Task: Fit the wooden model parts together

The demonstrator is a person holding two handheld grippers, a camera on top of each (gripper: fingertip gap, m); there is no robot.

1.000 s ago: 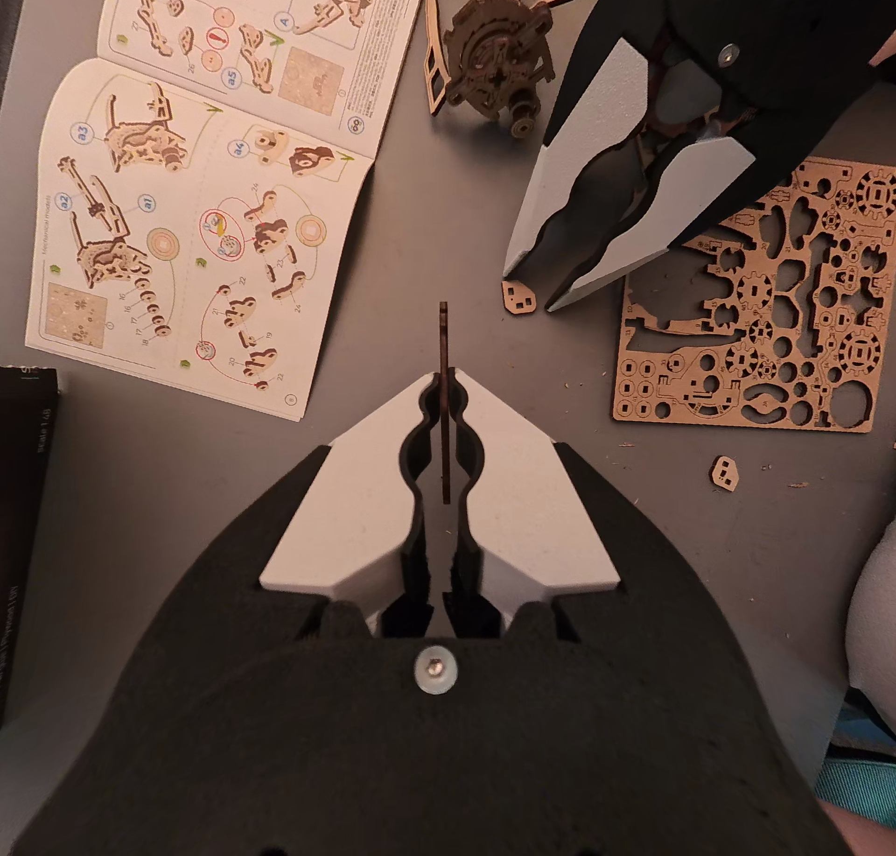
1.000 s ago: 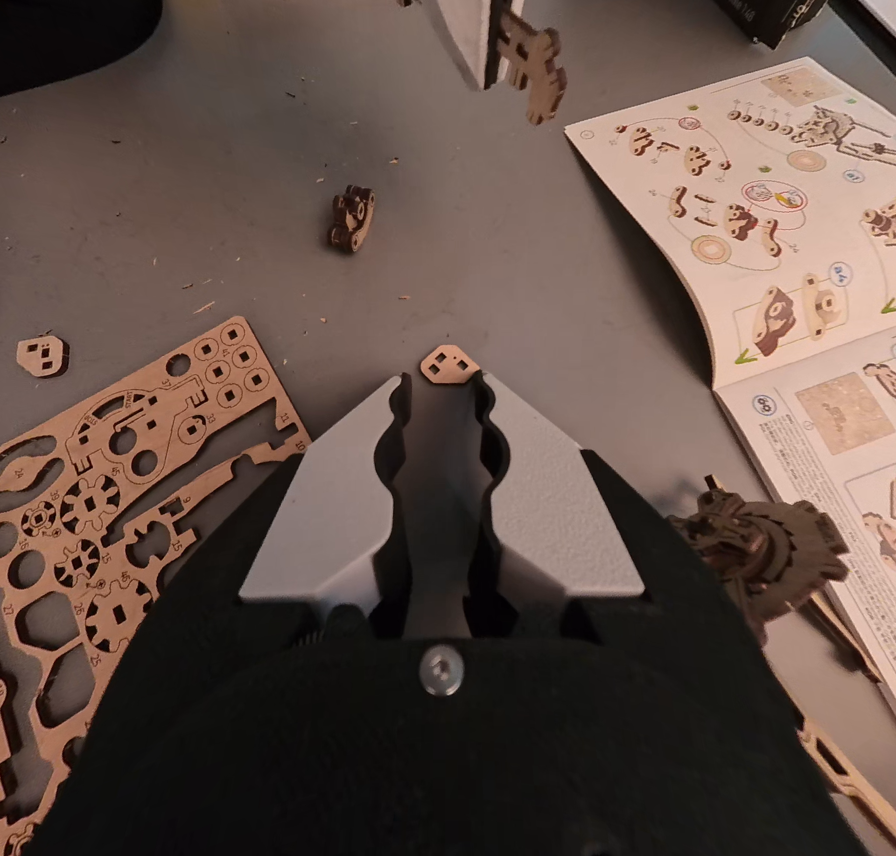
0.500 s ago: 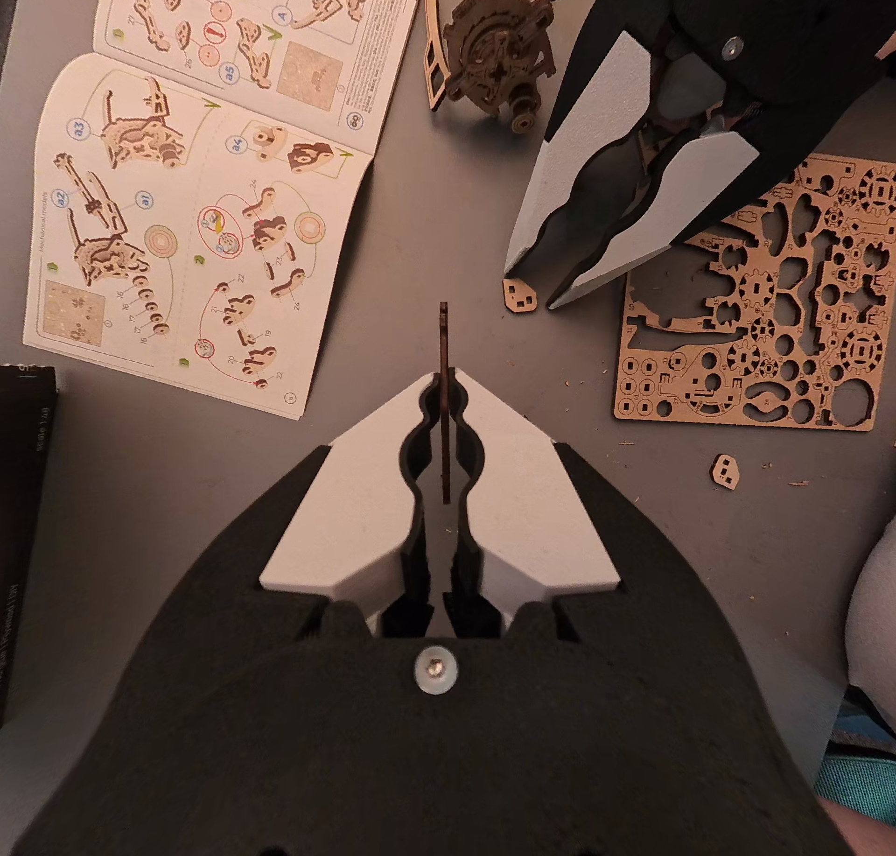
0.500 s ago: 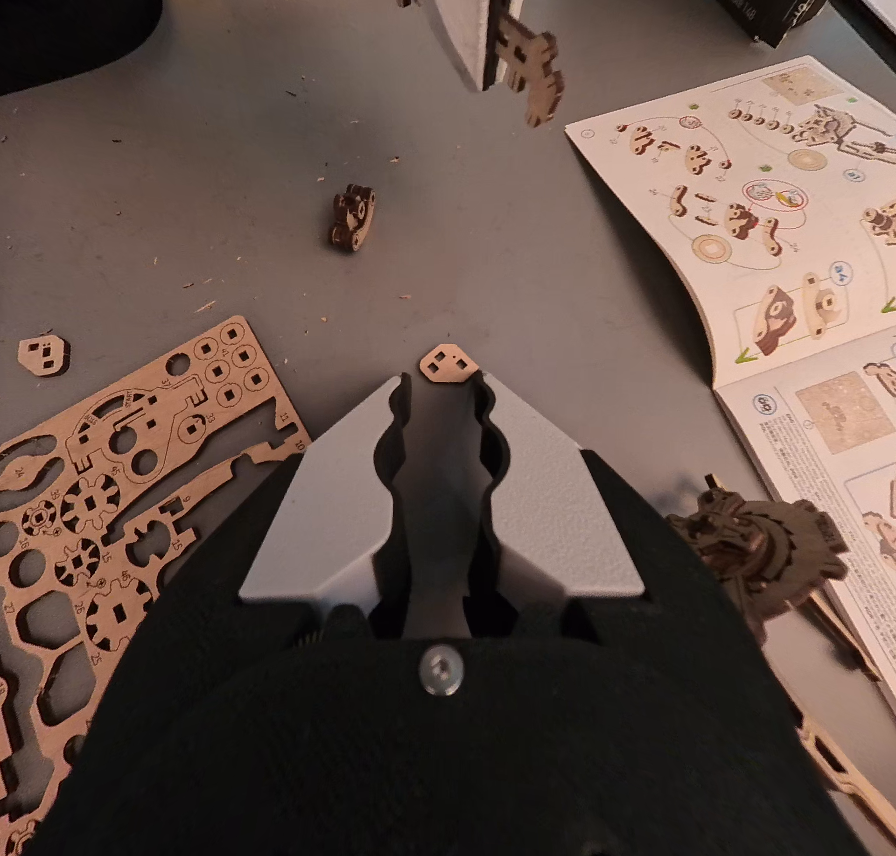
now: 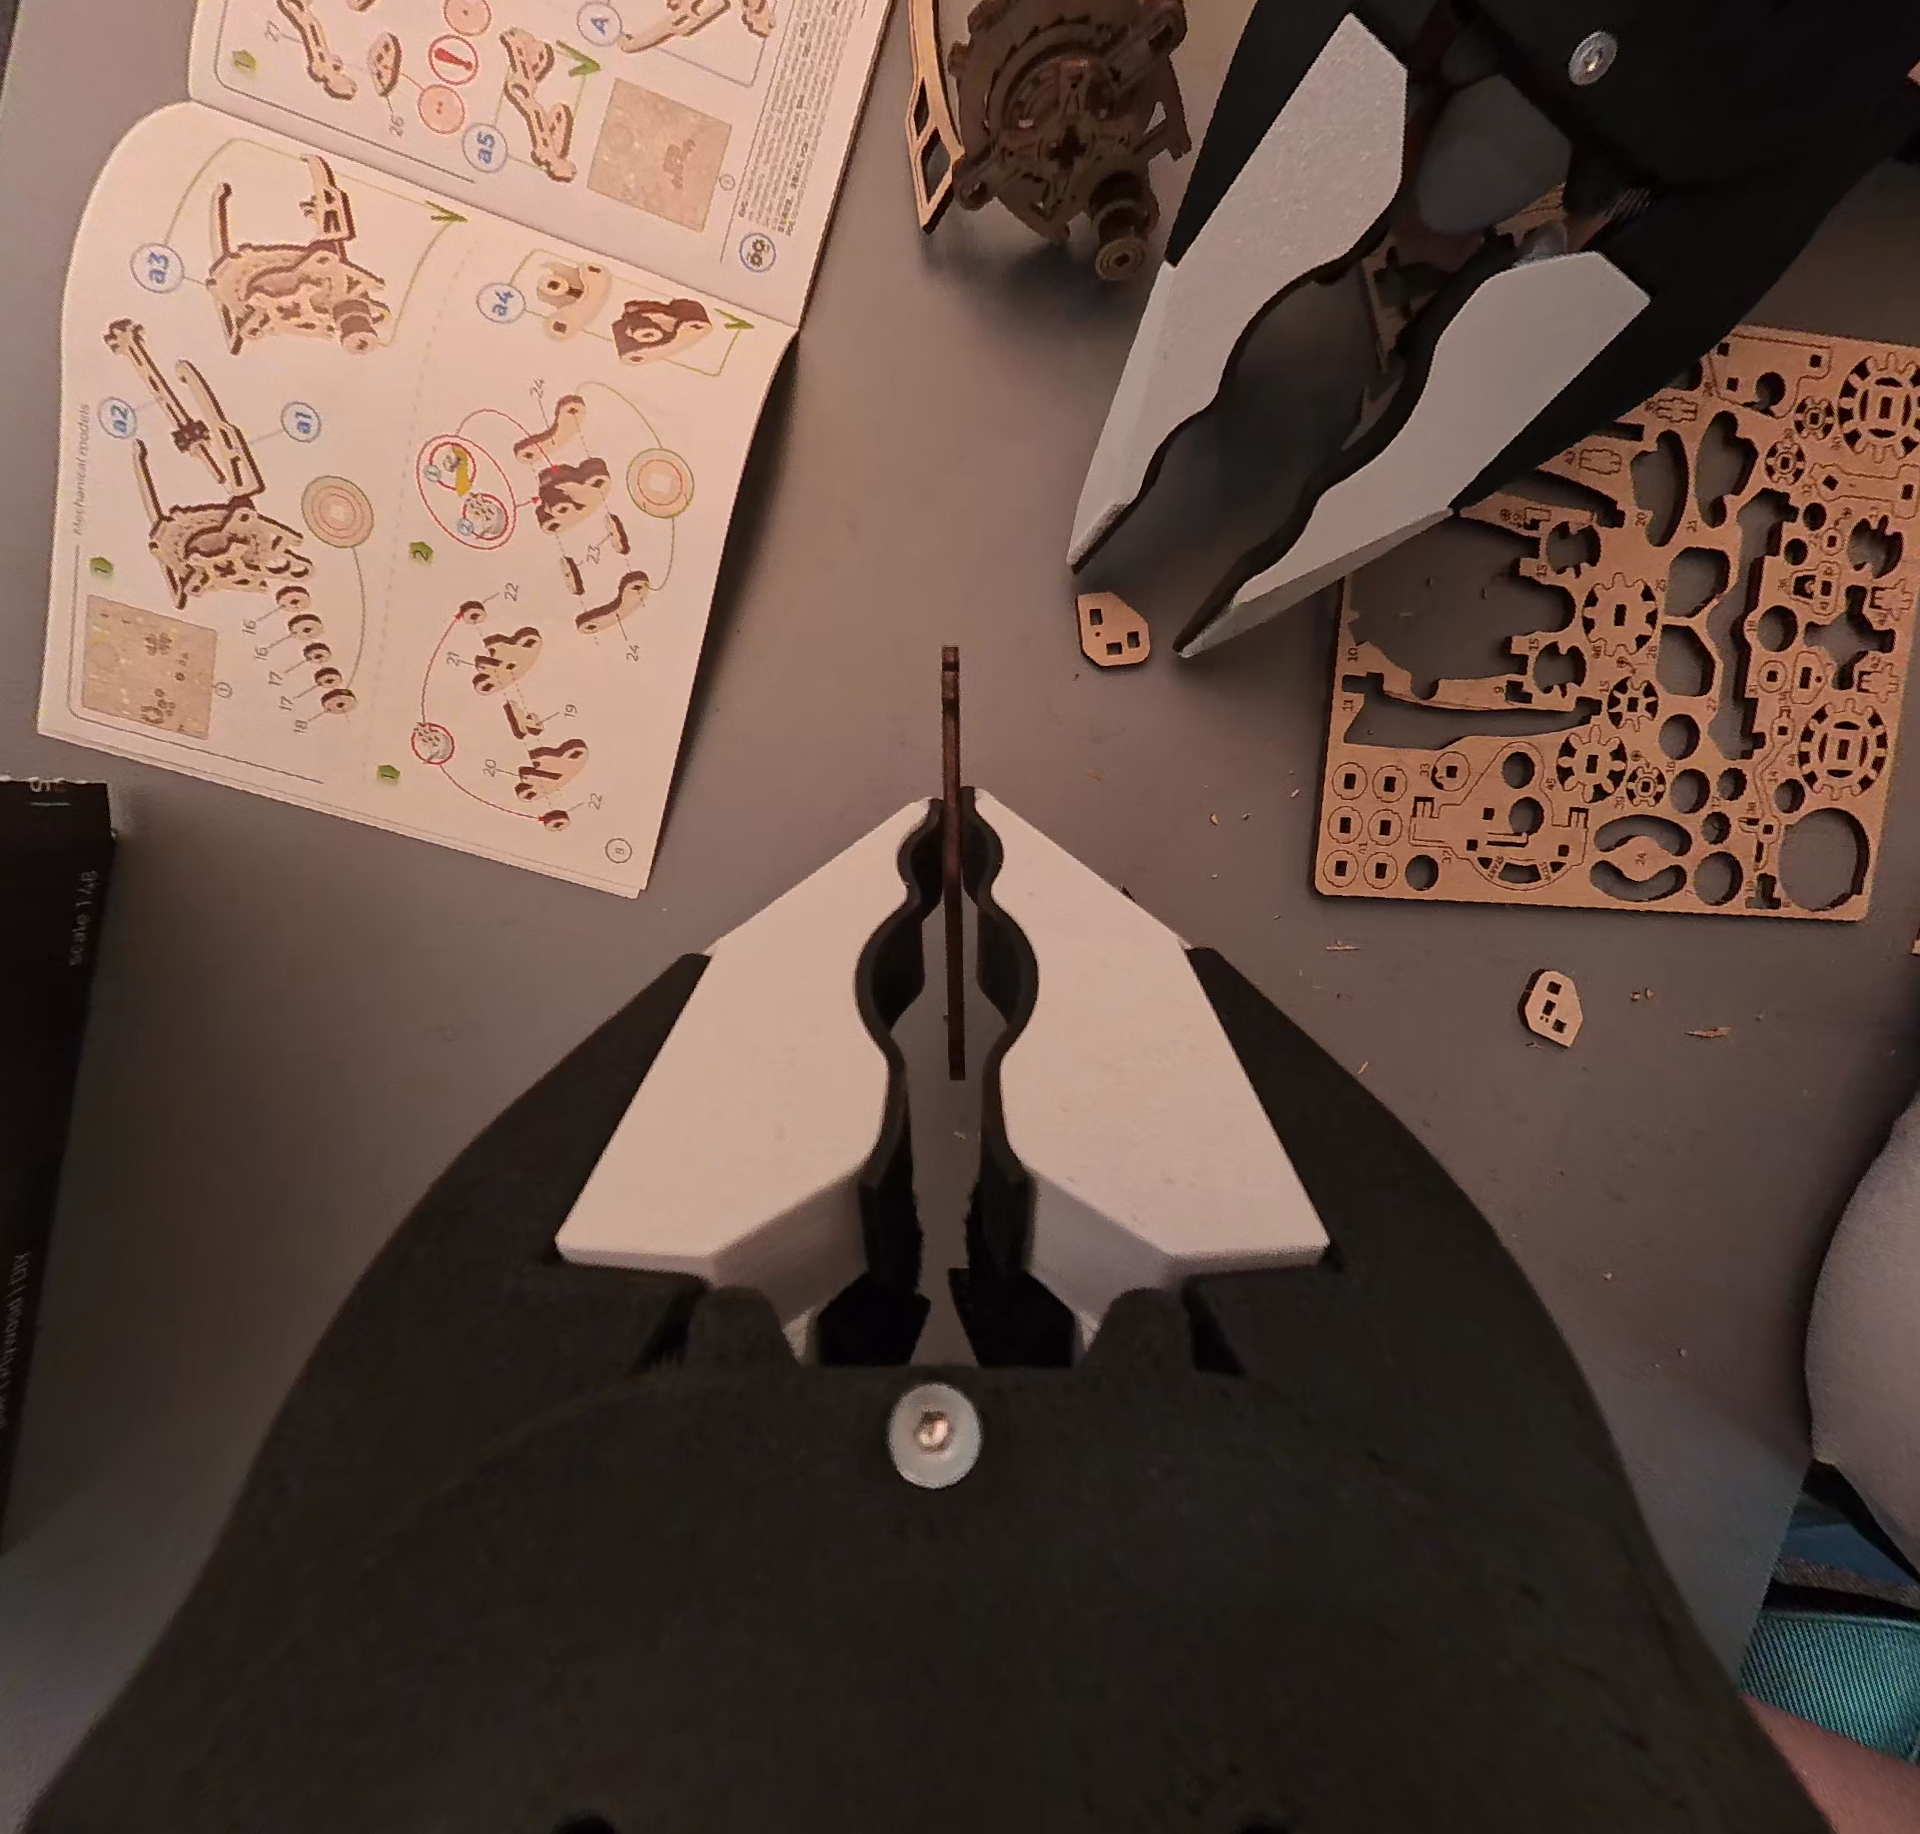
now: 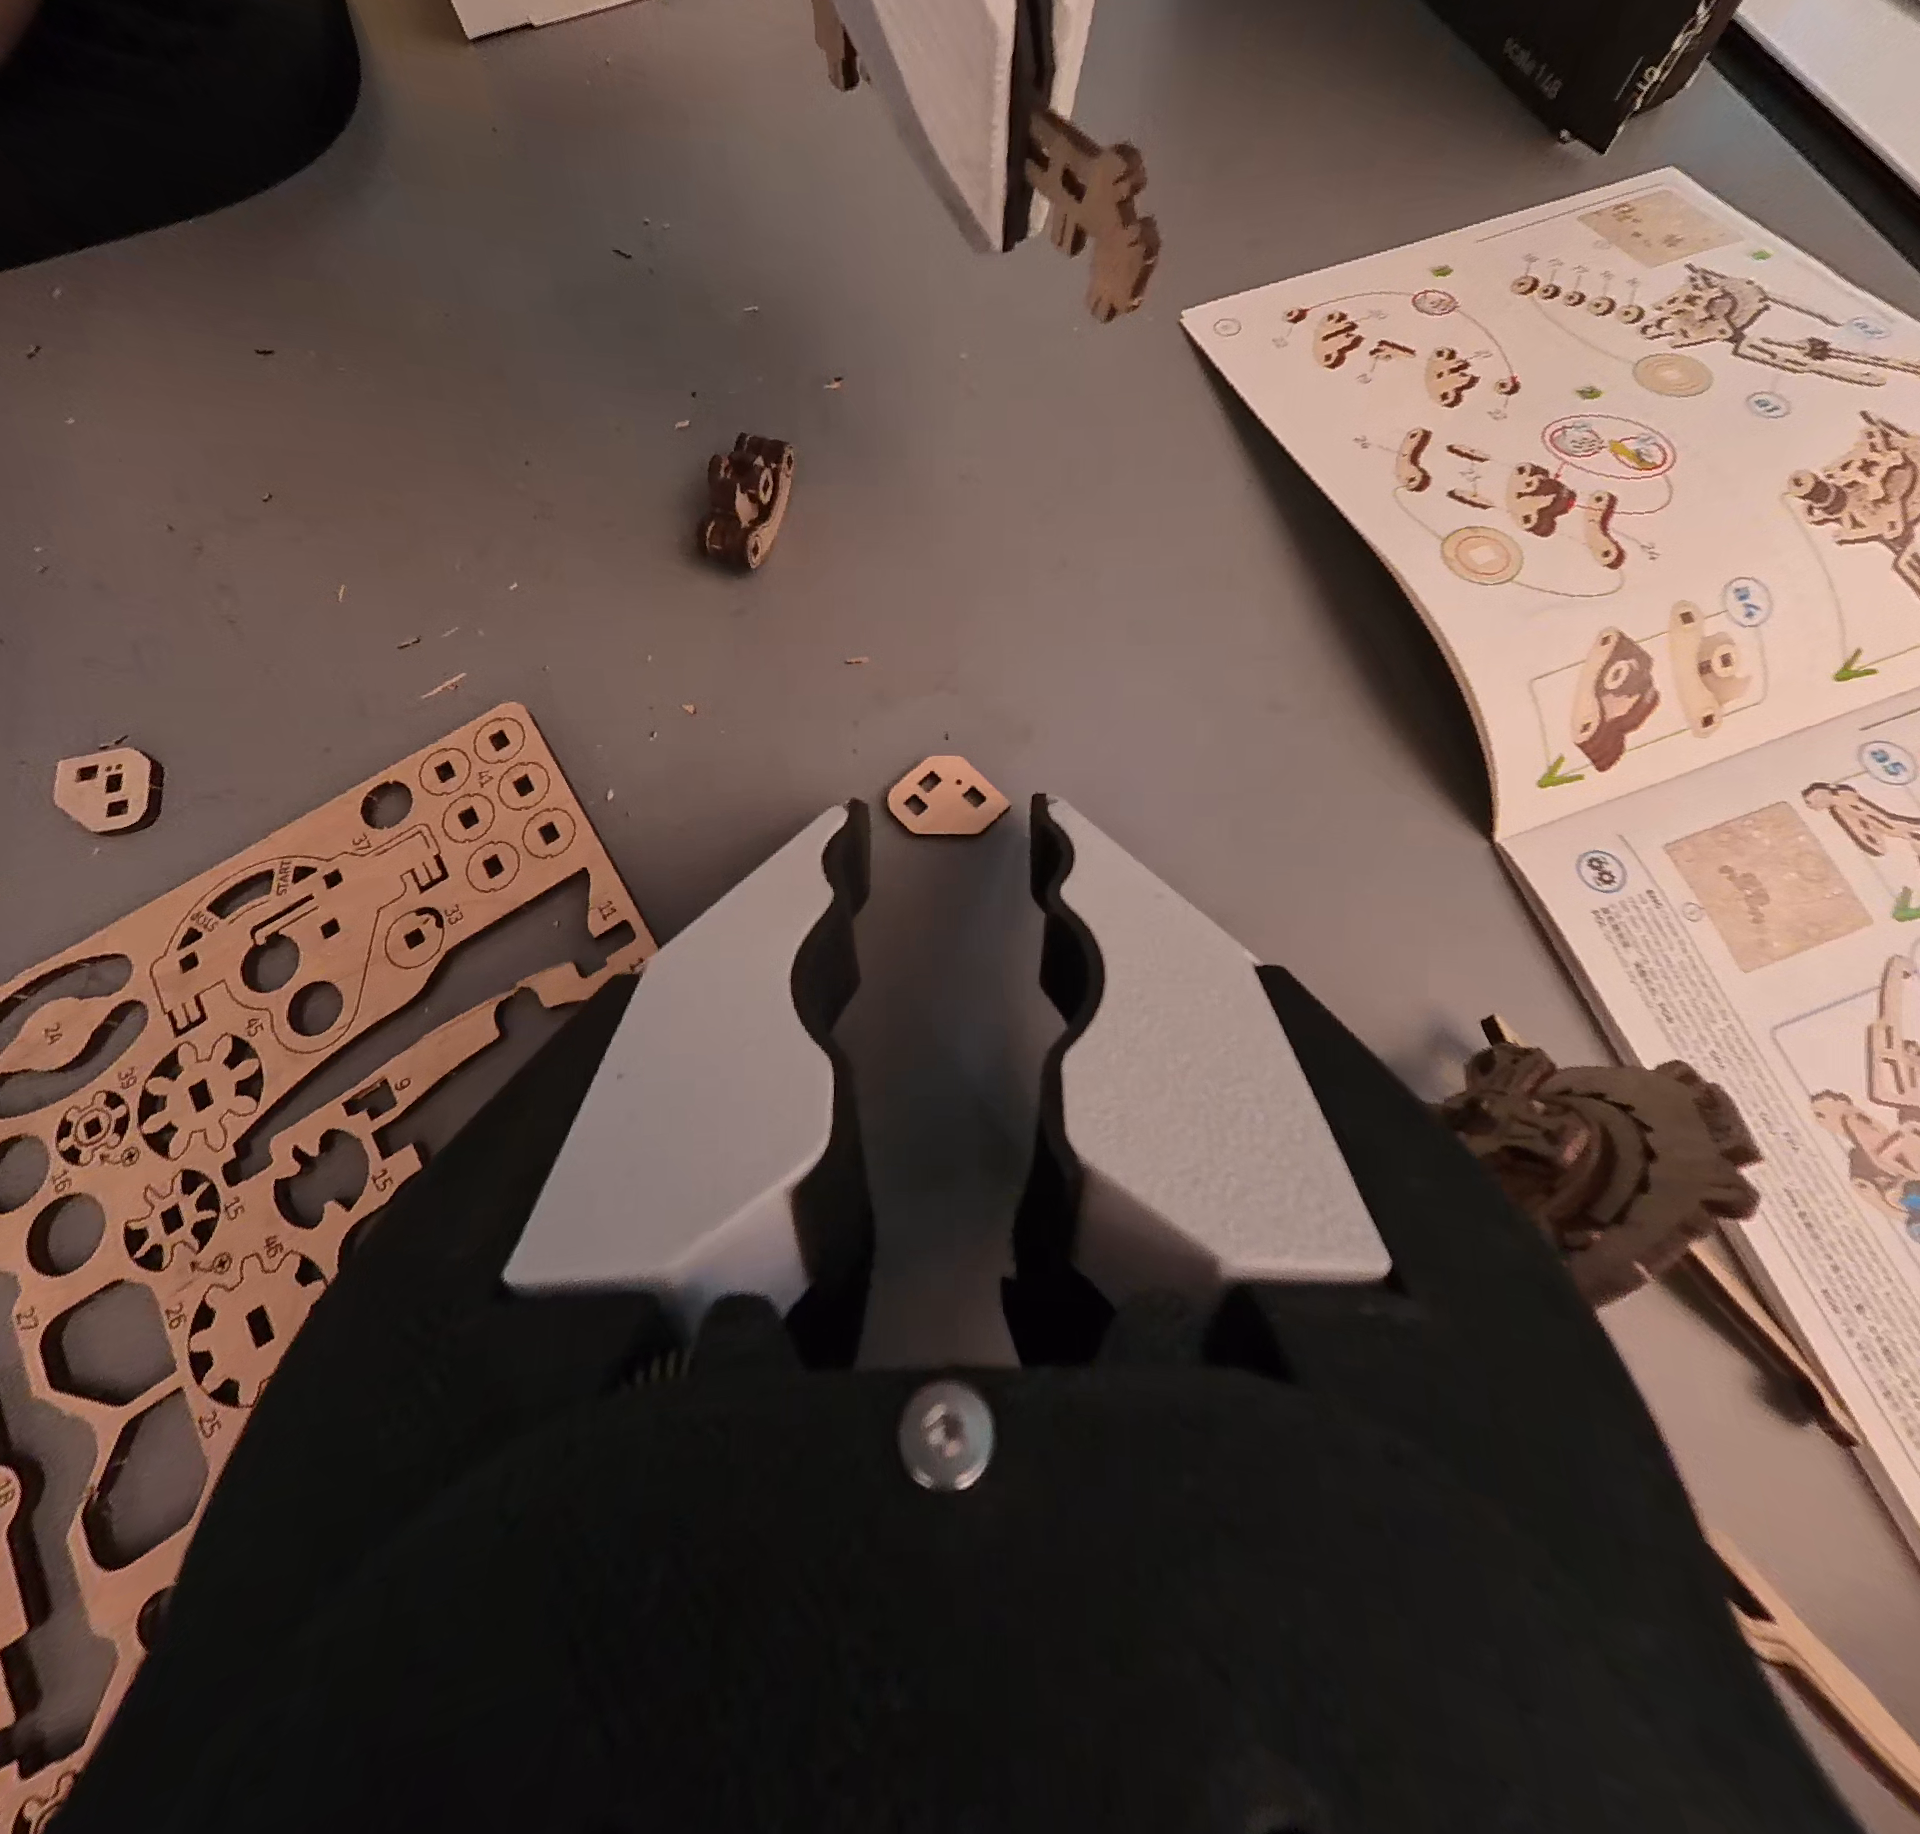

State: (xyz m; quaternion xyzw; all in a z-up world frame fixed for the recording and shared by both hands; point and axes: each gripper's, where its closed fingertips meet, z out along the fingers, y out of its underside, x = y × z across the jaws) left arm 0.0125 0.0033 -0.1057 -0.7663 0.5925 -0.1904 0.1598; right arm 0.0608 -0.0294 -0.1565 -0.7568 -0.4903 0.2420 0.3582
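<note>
My left gripper (image 5: 951, 808) is shut on a thin flat wooden part (image 5: 951, 724), held edge-on above the grey table; the part also shows in the right wrist view (image 6: 1091, 205), sticking out of the left gripper's fingers (image 6: 935, 70). My right gripper (image 6: 945, 813) is open and empty, its tips low over the table on either side of a small flat wooden piece with square holes (image 6: 945, 797). In the left wrist view the right gripper (image 5: 1132, 605) hovers over that same piece (image 5: 1114, 629).
An open instruction booklet (image 5: 416, 382) lies left. A laser-cut wooden sheet (image 5: 1621, 662) lies right. A partly built dark gear assembly (image 5: 1070, 111) stands behind. A small dark sub-assembly (image 6: 743, 501) and another loose flat piece (image 6: 104, 792) lie on the table. A black box (image 5: 42, 1057) is at left. The loose flat piece (image 6: 104, 792) is about 15 cm from my right fingertips. Seen from the left wrist view (image 5: 1557, 1006) as well.
</note>
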